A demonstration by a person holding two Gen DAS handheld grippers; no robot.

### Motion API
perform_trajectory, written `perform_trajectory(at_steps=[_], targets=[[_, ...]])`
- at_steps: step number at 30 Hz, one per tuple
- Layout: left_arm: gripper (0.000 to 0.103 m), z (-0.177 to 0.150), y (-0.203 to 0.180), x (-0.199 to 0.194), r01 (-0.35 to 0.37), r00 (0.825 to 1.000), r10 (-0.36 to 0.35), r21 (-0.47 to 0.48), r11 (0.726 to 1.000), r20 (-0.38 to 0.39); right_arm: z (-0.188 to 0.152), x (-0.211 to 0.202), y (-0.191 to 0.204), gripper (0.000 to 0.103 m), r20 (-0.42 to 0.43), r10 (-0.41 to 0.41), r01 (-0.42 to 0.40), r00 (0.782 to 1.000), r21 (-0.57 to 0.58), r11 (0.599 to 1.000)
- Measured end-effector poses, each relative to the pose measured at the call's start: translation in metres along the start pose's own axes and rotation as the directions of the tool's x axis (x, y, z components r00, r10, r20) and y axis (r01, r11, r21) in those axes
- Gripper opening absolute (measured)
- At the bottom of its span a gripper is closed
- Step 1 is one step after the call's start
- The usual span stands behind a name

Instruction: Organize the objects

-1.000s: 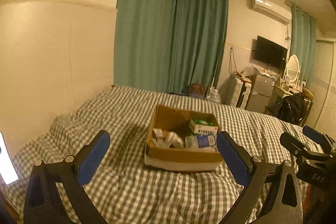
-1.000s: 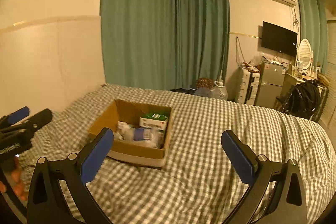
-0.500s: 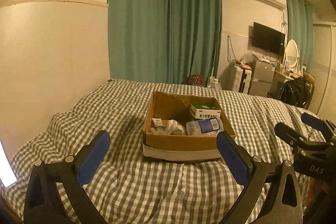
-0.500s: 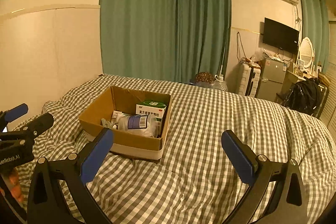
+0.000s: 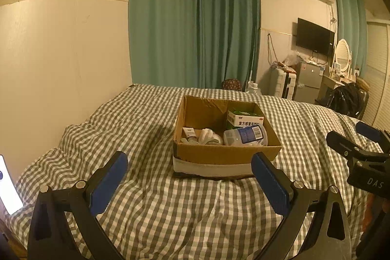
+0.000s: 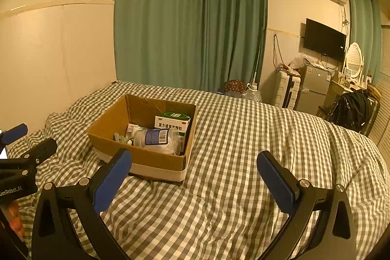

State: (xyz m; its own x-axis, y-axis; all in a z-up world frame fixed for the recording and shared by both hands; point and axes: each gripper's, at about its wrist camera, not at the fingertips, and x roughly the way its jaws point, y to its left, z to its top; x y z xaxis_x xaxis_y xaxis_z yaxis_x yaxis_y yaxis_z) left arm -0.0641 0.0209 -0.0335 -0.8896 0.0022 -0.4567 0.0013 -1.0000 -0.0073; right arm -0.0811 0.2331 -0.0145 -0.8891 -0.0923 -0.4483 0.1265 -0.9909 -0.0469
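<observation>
Left wrist view puts the cardboard box [image 5: 225, 154] straight ahead of us, sitting on the checked bedcover [image 5: 151, 128] near the middle of the bed. Inside it we see a clear bottle [image 5: 245, 135] with a blue label lying on its side at the front right, a green and white medicine carton [image 5: 245, 118] standing behind it, a crumpled white item [image 5: 209, 135] in the middle and a small tube [image 5: 189, 133] at the left. Our left gripper [image 5: 189, 178] is spread wide with nothing between its blue pads, held above the bedcover just short of the box's front wall. From the right wrist view the box [image 6: 158, 160] lies to the front left, and our right gripper [image 6: 195, 178] is likewise wide apart and empty, over bare bedcover beside the box. Green curtains [image 5: 192, 23] hang behind the bed.
</observation>
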Motion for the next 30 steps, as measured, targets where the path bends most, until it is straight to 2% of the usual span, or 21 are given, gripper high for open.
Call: perform_trajectory(at_steps=[19, 30], targets=[[0.103, -0.0037, 0.0018, 0.0023, -0.007, 0.999, 0.007, 0.003, 1.000, -0.035, -0.0025, 0.0047, 0.0014, 0.103, -0.018, 0.004, -0.004, 1.000, 0.002, 1.000], [0.103, -0.0044, 0.0038, 0.0022, -0.006, 1.000, 0.006, -0.003, 1.000, -0.028, -0.0037, 0.0066, 0.0023, 0.103, -0.022, 0.007, -0.007, 1.000, 0.006, 1.000]])
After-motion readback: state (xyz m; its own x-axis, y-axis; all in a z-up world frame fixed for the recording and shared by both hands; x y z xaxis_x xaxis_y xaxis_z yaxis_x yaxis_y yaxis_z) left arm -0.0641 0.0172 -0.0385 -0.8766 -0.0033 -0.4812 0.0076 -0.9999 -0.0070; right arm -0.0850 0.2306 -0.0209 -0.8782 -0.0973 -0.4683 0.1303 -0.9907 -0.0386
